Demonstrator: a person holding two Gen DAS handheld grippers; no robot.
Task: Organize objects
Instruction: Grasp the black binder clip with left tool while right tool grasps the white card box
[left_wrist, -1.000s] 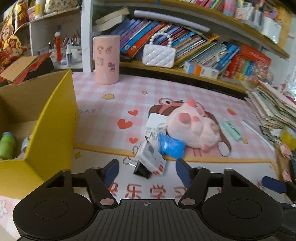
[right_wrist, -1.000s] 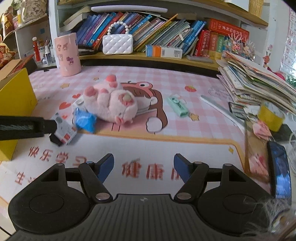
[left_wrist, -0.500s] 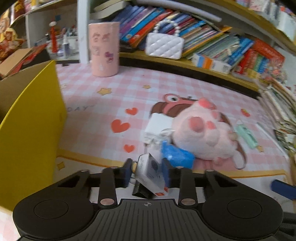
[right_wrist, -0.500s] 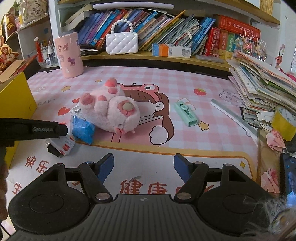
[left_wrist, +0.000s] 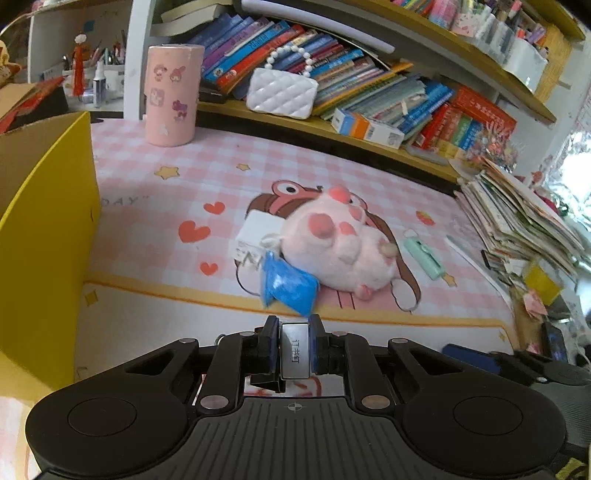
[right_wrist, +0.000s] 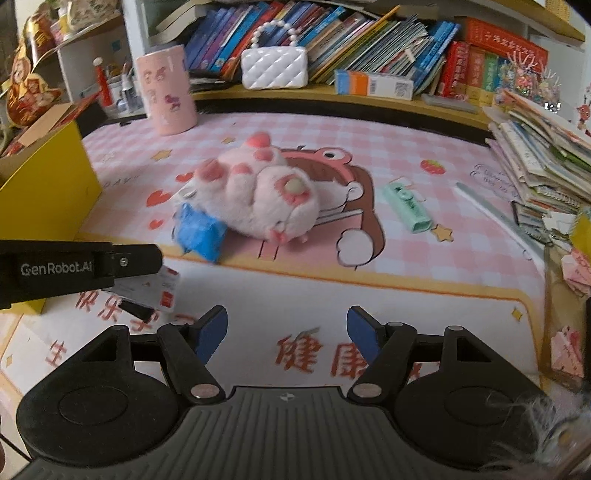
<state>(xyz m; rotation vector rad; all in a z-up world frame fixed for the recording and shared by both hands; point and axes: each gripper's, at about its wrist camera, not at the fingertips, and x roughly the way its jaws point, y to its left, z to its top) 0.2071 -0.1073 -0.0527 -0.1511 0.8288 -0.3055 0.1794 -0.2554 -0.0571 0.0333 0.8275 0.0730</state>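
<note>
Left wrist view: left gripper (left_wrist: 294, 350) points forward over the white strip of the desk mat (left_wrist: 155, 317), level and low. Its blue pads are drawn narrow and clamp a small white box (left_wrist: 294, 350) between them; printed characters show on the box face. A black clip-like piece (left_wrist: 266, 382) shows just under the box; contact unclear. Ahead lie a blue packet (left_wrist: 288, 284), a white charger (left_wrist: 255, 236) and a pink plush toy (left_wrist: 340, 247), all touching or overlapping. Yellow box (left_wrist: 48, 229) stands at the left, near the gripper.

Right wrist view: right gripper (right_wrist: 286, 330) hangs above the mat's red characters, fingers spread wide, nothing between them. The left gripper's black finger (right_wrist: 88, 266) enters from the left edge, box (right_wrist: 155, 288) in its grip, clear of the plush toy (right_wrist: 258, 188). A green stapler-like item (right_wrist: 406, 206) lies well right of the toy.
</note>
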